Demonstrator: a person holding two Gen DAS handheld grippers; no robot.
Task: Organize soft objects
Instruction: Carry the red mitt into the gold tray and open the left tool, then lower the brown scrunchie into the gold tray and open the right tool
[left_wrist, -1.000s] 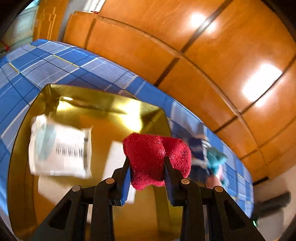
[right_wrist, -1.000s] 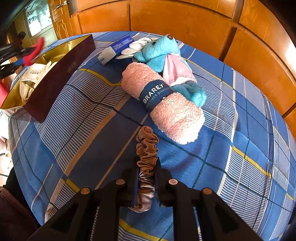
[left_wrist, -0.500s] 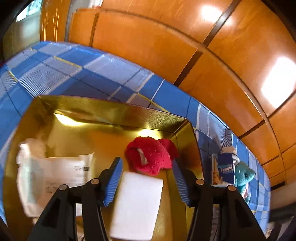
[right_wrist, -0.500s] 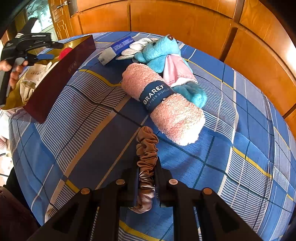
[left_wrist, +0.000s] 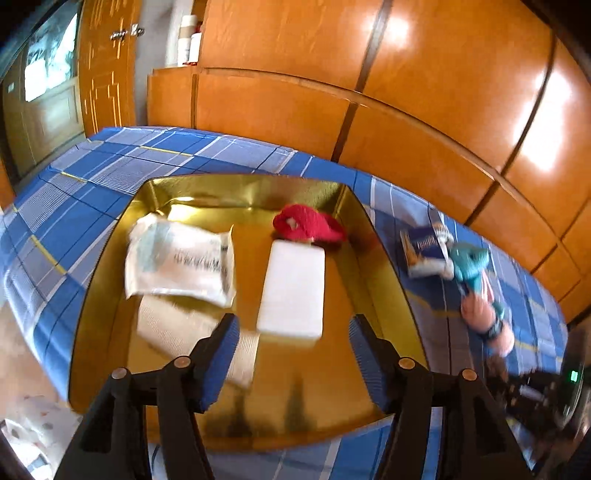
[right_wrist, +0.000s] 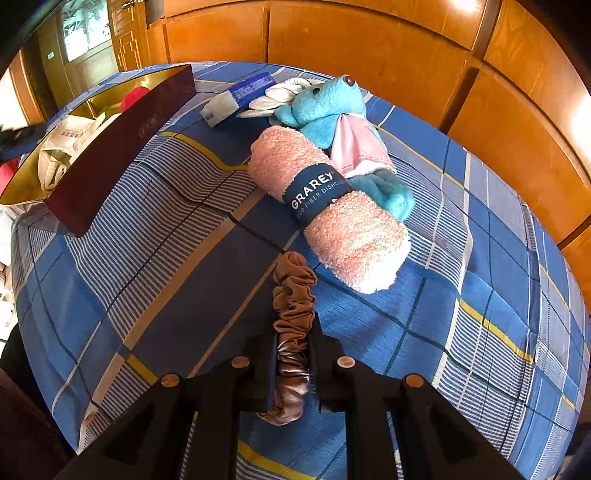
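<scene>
A gold-lined box (left_wrist: 110, 258) lies on the blue plaid bedspread. In its far right corner sits a red fuzzy soft item (left_wrist: 308, 225). Beside it lie a white block (left_wrist: 291, 291), a white labelled packet (left_wrist: 181, 262) and a cream roll (left_wrist: 177, 328). My left gripper (left_wrist: 293, 354) hangs above the box's near half, its jaws opening, with nothing between them. My right gripper (right_wrist: 293, 354) is shut on a brown scrunchie (right_wrist: 293, 291) over the bedspread. Just beyond it lie a rolled pink towel (right_wrist: 332, 210) and a teal plush toy (right_wrist: 325, 103).
A blue and white tissue pack (right_wrist: 236, 98) lies by the plush toy's head. The box's dark red outer wall (right_wrist: 118, 147) faces the right gripper. Orange wooden panels (left_wrist: 406, 92) close off the bed's far side. Floor shows past the bed edge at the lower left (left_wrist: 29, 424).
The left gripper let go of the red fuzzy item, which now lies in the box's far corner, then opened wider and drew back. The right gripper kept still, holding the scrunchie.
</scene>
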